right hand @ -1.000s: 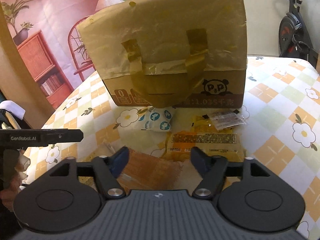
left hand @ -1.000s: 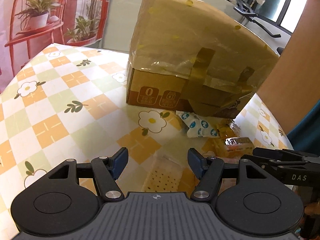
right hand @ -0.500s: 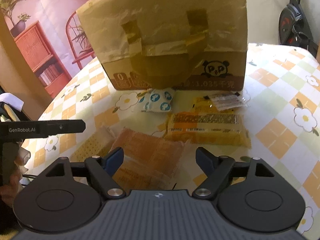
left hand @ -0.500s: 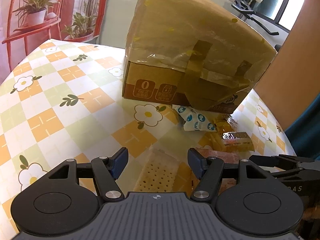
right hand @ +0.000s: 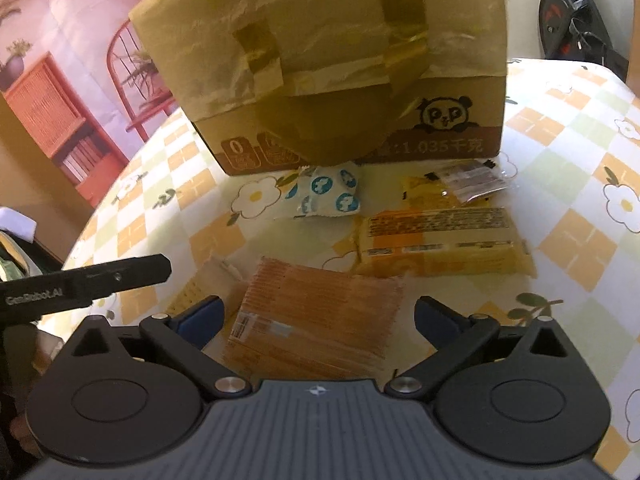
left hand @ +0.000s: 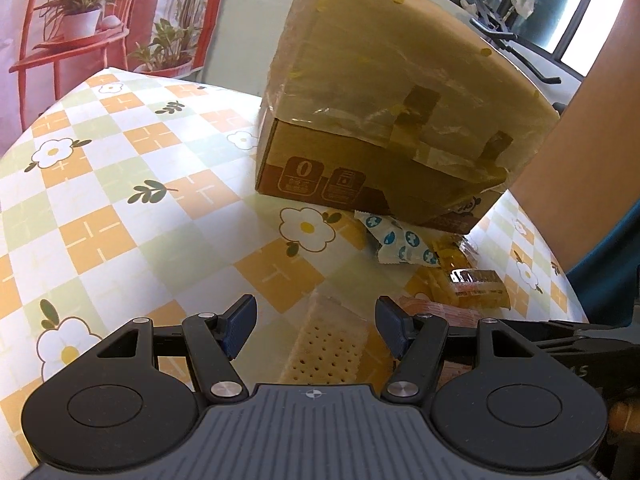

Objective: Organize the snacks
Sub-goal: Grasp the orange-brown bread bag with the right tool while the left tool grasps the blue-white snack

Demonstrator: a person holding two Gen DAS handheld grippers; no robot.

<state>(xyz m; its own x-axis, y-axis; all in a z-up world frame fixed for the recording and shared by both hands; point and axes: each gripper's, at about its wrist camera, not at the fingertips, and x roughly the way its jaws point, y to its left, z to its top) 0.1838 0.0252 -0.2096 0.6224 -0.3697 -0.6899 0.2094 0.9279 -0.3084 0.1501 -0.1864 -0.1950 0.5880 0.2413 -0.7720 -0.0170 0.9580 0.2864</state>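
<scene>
Several snack packs lie on the checked tablecloth in front of a taped cardboard box (right hand: 344, 80). An orange pack (right hand: 316, 320) lies flat between the fingers of my right gripper (right hand: 318, 316), whose jaws are opening wide without touching it. Beyond it rest a long yellow pack (right hand: 436, 240), a small clear-wrapped pack (right hand: 472, 178) and a white pack with blue dots (right hand: 324, 194). My left gripper (left hand: 316, 320) hangs open over a clear-wrapped cracker pack (left hand: 328, 350). The box (left hand: 392, 120), the blue-dotted pack (left hand: 396, 242) and the yellow pack (left hand: 476, 284) show beyond it.
The table (left hand: 100, 216) wears a floral orange-and-green checked cloth. The left gripper's body (right hand: 88, 280) reaches in at the left of the right wrist view. A red chair with potted plants (left hand: 76, 28) stands behind, and an exercise bike (right hand: 576, 24) at the far right.
My right gripper's jaws have spread much wider and it has come lower and closer over the orange pack. The left gripper has stayed open near the cracker pack.
</scene>
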